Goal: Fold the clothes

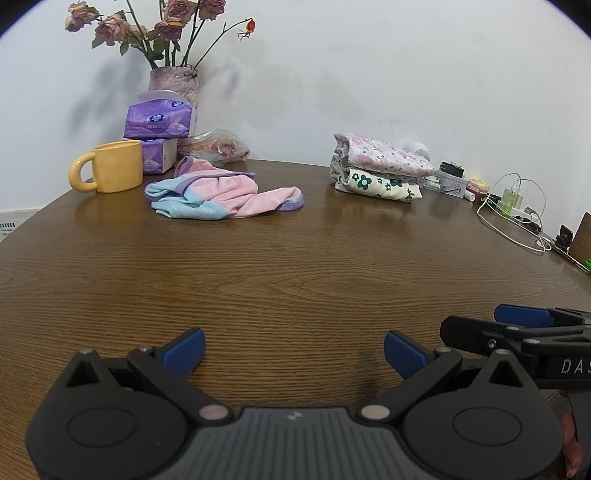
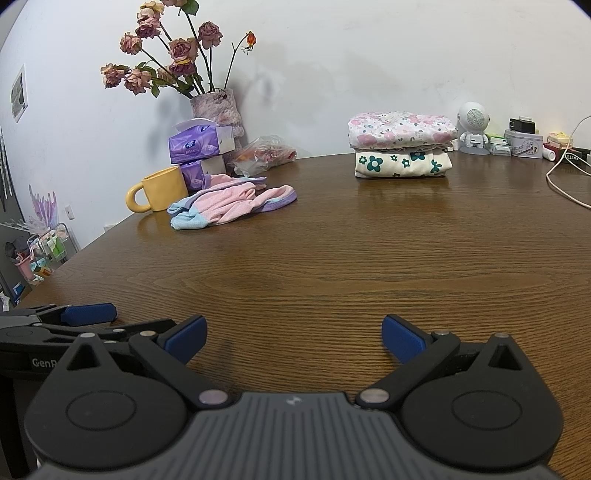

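Even, bright indoor light; flowers (image 1: 147, 26) cast soft shadows on the wall (image 1: 369, 74); table (image 1: 295, 266) shows mild sheen; fisheye edges bend and darken.

Crumpled garment (image 1: 221, 194) left on table (image 1: 295, 266); folded stack (image 1: 380, 168) right; mug (image 1: 110, 166) farther left.

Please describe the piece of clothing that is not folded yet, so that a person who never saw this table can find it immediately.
Start at the vase of dried roses by the wall, then come down to the yellow mug before it. Directly beside the mug lies a crumpled pink garment with light blue and purple parts. Unlike the folded floral stack further right, it is a loose heap.
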Demonstrator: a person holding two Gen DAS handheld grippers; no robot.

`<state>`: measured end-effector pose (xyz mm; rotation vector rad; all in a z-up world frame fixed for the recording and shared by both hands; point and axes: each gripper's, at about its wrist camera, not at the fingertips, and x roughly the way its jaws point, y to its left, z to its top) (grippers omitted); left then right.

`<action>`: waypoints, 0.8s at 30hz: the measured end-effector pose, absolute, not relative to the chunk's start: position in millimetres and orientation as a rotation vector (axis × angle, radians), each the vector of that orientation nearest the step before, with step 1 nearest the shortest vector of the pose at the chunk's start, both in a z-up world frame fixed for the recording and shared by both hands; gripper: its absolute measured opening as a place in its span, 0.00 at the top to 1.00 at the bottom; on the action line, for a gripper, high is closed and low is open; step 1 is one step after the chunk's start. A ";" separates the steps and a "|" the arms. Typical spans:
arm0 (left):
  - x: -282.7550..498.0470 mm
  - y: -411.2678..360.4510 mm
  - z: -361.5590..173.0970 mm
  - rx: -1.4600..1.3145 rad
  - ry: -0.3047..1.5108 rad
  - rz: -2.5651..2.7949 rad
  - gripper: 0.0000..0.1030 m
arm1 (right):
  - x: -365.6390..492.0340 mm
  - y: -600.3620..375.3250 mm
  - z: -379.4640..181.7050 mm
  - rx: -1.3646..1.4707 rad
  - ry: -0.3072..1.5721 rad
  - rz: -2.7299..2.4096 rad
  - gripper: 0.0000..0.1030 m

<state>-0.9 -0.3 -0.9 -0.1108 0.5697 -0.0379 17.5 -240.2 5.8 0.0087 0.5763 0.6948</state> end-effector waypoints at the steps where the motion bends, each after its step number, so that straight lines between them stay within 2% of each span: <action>1: -0.9 -0.5 -0.8 -0.111 0.570 -0.038 0.00 | 17.5 -240.0 5.8 0.009 0.576 0.695 0.00; 24: -0.9 -0.6 -0.2 -0.115 0.568 -0.040 0.00 | 19.0 -241.8 5.6 0.015 0.579 0.701 0.00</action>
